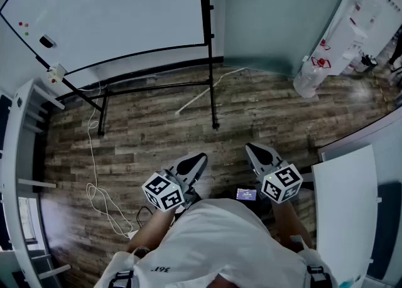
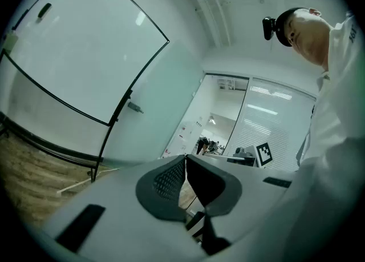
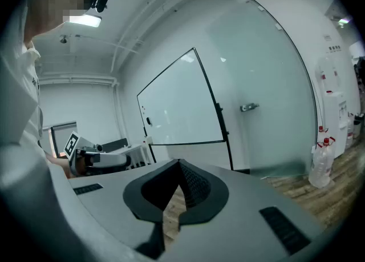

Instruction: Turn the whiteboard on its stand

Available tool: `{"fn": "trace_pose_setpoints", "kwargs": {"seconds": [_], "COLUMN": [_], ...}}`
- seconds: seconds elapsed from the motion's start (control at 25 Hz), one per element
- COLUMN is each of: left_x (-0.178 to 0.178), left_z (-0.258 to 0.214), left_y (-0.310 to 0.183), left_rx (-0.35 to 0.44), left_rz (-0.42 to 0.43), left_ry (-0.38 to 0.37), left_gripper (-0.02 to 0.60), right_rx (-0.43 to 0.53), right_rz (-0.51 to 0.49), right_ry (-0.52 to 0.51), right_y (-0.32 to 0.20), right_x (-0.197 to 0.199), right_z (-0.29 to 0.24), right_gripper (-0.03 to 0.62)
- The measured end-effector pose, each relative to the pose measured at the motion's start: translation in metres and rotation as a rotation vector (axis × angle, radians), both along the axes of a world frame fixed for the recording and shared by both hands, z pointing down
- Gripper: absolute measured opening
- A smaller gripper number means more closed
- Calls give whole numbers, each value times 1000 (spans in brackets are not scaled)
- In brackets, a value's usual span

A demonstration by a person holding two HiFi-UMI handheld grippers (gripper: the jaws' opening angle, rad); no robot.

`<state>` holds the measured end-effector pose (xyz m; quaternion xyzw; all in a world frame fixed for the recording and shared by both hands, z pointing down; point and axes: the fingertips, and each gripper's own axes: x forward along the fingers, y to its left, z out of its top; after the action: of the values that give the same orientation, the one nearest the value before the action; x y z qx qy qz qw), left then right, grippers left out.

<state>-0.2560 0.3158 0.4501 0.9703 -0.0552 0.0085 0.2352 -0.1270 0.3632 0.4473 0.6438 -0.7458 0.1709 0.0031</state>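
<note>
Closest to my camera, the left gripper (image 1: 198,157) and right gripper (image 1: 252,149) sit low centre, jaws together and empty. The whiteboard (image 1: 113,17) fills the upper left, well apart across the floor (image 1: 151,133), its long side running across the frame. I judge the left gripper nearer.

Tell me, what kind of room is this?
Most likely an office meeting room: a large freestanding whiteboard, a frosted glass door, and a big water bottle.
</note>
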Motion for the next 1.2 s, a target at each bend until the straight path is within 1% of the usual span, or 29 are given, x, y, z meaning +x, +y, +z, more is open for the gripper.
{"fn": "trace_pose_setpoints", "kwargs": {"seconds": [0.4,0.64,0.96,1.2], "left_x": [22,40,60,57], "left_z": [2,2,1,5], "left_y": [10,15,20,12], "left_rx": [6,6,-2,-1], "left_rz": [-7,-18,-42,-64], "left_ry": [-1,-3,-12,-21], "left_gripper": [15,15,15,15], "right_rx": [-4,-7,-1,13], "right_rz": [6,48,41,12], "right_ry": [12,52,57,54], "right_y": [12,19,22,10], "right_x": [24,52,75,78], "right_z": [4,6,3,3], "right_gripper": [25,26,28,28]}}
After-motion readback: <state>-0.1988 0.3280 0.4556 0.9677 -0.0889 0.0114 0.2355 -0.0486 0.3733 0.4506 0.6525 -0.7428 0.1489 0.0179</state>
